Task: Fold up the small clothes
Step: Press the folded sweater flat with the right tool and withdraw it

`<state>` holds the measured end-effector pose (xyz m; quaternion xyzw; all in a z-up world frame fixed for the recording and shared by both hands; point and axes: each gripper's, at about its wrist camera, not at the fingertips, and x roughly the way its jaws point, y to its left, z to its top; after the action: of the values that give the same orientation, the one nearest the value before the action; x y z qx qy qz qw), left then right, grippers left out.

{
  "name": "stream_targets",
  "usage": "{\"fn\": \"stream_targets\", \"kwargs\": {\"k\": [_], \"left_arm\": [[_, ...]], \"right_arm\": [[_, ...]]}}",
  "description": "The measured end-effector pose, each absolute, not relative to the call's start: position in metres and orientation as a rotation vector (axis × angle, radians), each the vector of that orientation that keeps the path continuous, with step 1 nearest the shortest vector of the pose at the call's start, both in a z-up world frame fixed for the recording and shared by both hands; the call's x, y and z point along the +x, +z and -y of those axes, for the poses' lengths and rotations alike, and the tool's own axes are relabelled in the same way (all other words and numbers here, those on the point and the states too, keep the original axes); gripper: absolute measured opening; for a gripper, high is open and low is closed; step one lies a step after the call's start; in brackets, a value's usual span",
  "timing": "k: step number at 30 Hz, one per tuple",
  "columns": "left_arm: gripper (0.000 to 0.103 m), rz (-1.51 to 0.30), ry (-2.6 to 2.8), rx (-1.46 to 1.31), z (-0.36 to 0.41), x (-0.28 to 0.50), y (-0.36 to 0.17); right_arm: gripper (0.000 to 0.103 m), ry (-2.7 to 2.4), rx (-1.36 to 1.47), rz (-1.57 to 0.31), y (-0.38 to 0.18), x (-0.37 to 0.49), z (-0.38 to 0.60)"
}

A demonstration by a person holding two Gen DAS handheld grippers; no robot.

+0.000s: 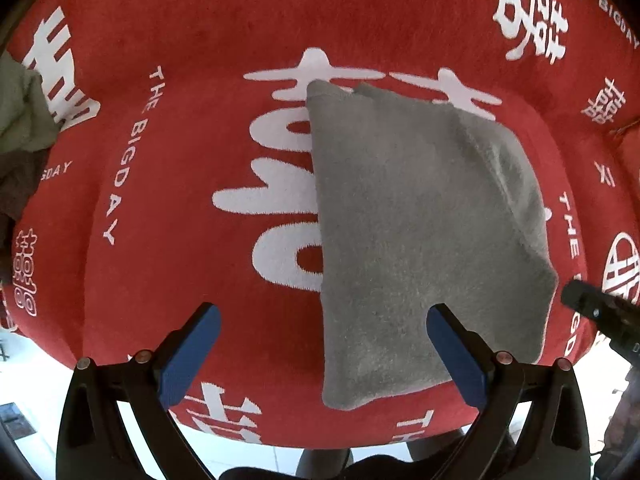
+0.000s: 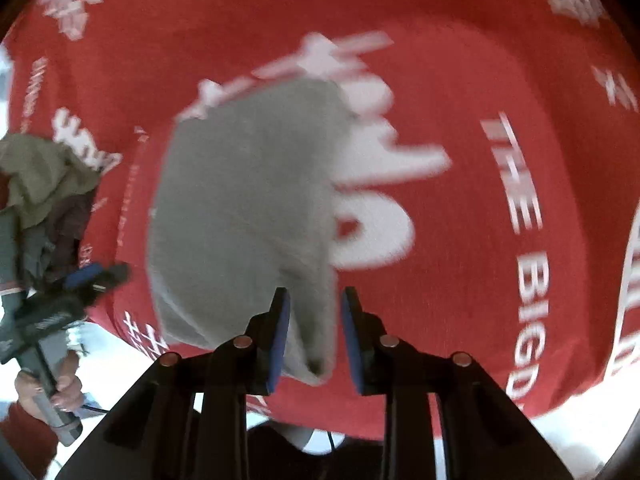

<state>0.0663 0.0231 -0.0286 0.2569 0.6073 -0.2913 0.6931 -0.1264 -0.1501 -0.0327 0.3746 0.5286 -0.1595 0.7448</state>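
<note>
Already the grey cloth [image 1: 420, 232] lies folded over on itself on the red blanket [image 1: 192, 32], roughly mid-surface, its layered edge showing along the far right side — so at least one fold looks done, to my eye. My left gripper [image 1: 324, 344] hovers above the near end with its blue pads [image 1: 188, 356] spread wide, holding nothing. My right gripper [image 2: 316, 340] is low at the cloth's near corner; its fingers stand partly apart with that corner lying between them, though the picture from that wrist is smeared and I cannot tell whether the pads touch the fabric at all — I would not call it a grip. What seems left for this piece is perhaps one more fold or a smoothing-down, since the near end bulges a little. Beyond it, at the blanket's left edge, a heap of olive and dark clothes [image 1: 24, 128] sits unfolded, well apart from the grey piece, so I judge the task far from finished.
</note>
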Motion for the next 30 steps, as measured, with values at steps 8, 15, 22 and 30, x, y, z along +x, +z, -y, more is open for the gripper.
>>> {"fn": "stream_targets", "kwargs": {"k": [8, 15, 22, 30], "left_arm": [[0.103, -1.392, -0.620, 0.593, -0.031, 0.066, -0.028], [0.103, -1.384, -0.626, 0.625, -0.036, 0.065, -0.013], [0.103, -1.393, -0.636, 0.641, -0.041, 0.061, 0.015], [0.103, -1.385, -0.646, 0.652, -0.043, 0.051, 0.046]], "right_arm": [[0.036, -0.369, 0.865, -1.318, -0.098, -0.121, 0.142], [0.039, -0.487, 0.882, -1.329, -0.064, -0.141, 0.143], [0.052, -0.520, 0.875, -1.340, -0.014, -0.131, 0.134], [0.082, -0.503, 0.723, -1.296, 0.051, -0.100, 0.109]]}}
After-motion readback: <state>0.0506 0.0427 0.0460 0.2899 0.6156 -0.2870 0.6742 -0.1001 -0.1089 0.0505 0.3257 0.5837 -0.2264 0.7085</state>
